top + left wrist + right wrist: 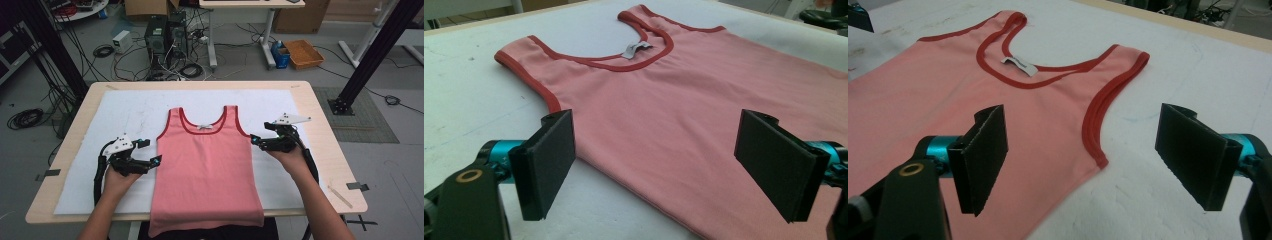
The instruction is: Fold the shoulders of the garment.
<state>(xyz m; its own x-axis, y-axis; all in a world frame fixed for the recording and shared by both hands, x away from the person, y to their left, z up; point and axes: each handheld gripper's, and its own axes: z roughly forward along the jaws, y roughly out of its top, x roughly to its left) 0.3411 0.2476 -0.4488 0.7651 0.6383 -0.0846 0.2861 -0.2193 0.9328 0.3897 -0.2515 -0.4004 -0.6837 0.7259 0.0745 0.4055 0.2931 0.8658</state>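
Observation:
A pink tank top (205, 165) with dark red trim lies flat on the white mat (125, 110), neck toward the far side, hem hanging over the near edge. My left gripper (151, 152) hovers open at the top's left side edge below the armhole; its jaws straddle that edge (589, 160). My right gripper (256, 142) stands open at the right side, just under the right armhole corner (1100, 162). Nothing is held between either pair of jaws. The grey neck label (634, 49) (1019, 65) is visible in both gripper views.
The wooden table (320, 125) borders the mat. A thin stick (340, 196) and black tape (356, 186) lie at the near right corner. Beyond the table stand computer towers (165, 32), cables and an orange tray (303, 53) on the floor.

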